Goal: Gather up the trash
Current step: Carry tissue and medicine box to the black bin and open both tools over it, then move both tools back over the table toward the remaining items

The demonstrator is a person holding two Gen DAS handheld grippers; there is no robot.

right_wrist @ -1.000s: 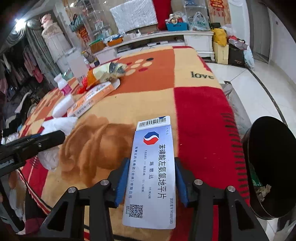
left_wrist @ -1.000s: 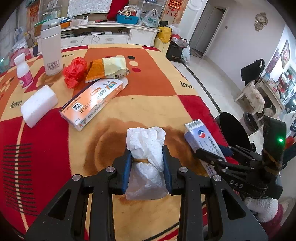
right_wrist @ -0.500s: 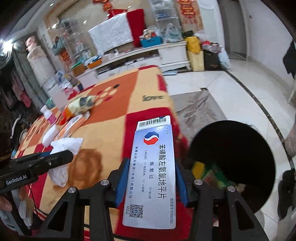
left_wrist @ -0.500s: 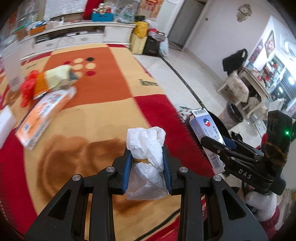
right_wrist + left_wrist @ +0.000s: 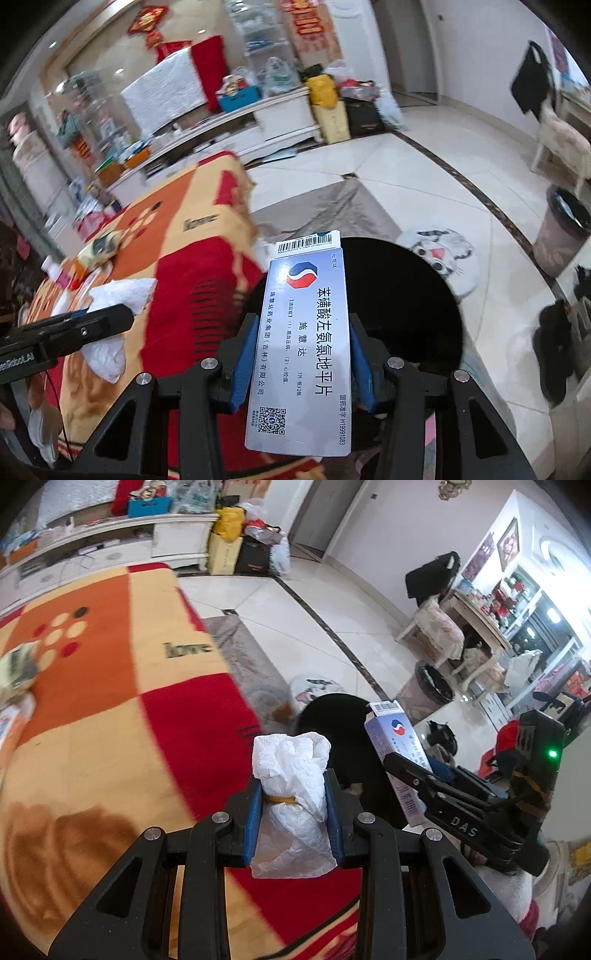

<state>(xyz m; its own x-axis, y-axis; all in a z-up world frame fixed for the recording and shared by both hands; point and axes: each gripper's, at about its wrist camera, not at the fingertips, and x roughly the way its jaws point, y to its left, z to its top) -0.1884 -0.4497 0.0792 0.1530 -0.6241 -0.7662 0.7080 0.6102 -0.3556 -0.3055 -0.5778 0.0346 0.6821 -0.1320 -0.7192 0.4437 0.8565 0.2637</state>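
My left gripper (image 5: 294, 797) is shut on a crumpled white tissue (image 5: 291, 775), held over the right edge of the blanket-covered table (image 5: 110, 709). My right gripper (image 5: 301, 345) is shut on a white and blue medicine box (image 5: 308, 332) and holds it above the open black trash bin (image 5: 406, 295). The right gripper with its box (image 5: 397, 753) also shows in the left wrist view, over the bin (image 5: 343, 731). The left gripper and tissue (image 5: 110, 295) show at the left of the right wrist view.
More trash lies far left on the table: a snack bag (image 5: 14, 664) and an orange box (image 5: 9, 723). A second lined bin (image 5: 565, 229) stands on the tiled floor at right. A cat-face mat (image 5: 439, 254) lies behind the black bin. A white cabinet (image 5: 240, 122) lines the far wall.
Both grippers have swung right, off the table towards the black bin, still holding the tissue and the box. The right gripper now hangs over the bin opening.
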